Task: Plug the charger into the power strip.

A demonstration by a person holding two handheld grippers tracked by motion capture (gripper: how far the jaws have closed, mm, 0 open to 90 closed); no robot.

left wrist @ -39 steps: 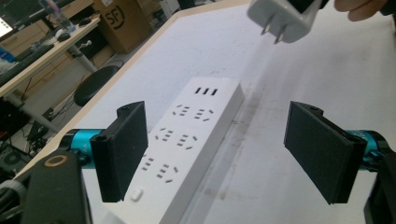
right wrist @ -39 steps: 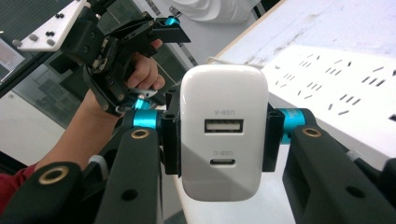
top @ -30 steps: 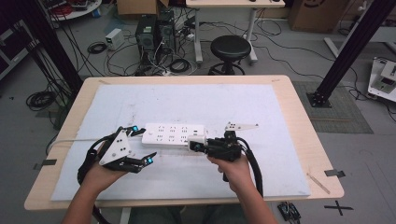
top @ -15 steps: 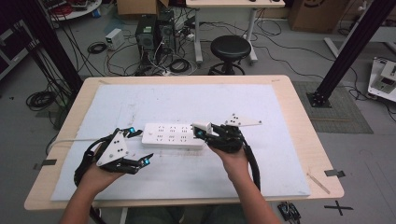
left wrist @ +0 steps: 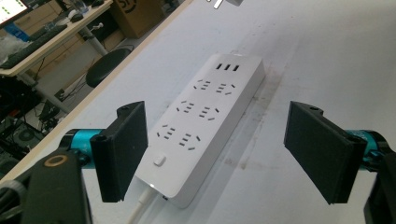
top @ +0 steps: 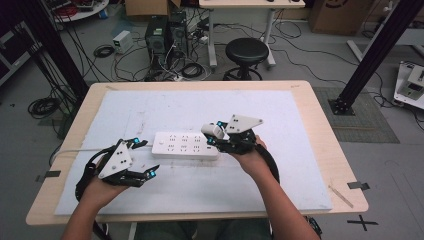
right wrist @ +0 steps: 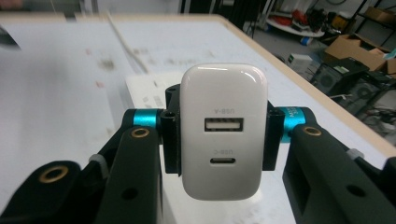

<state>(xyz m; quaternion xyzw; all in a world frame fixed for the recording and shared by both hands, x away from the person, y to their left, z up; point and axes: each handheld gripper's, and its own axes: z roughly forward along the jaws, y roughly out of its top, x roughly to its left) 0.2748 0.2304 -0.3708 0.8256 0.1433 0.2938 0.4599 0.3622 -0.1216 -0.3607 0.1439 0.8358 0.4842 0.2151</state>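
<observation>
Table: white charger, USB ports.

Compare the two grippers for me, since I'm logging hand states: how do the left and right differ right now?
The left gripper stands wide open and empty, while the right gripper is shut on a white USB charger. The left gripper hovers at the switch and cord end of the white power strip; the right gripper holds its charger over the opposite end. Both have black jaws with teal fittings, and each is held in one of the person's hands.
</observation>
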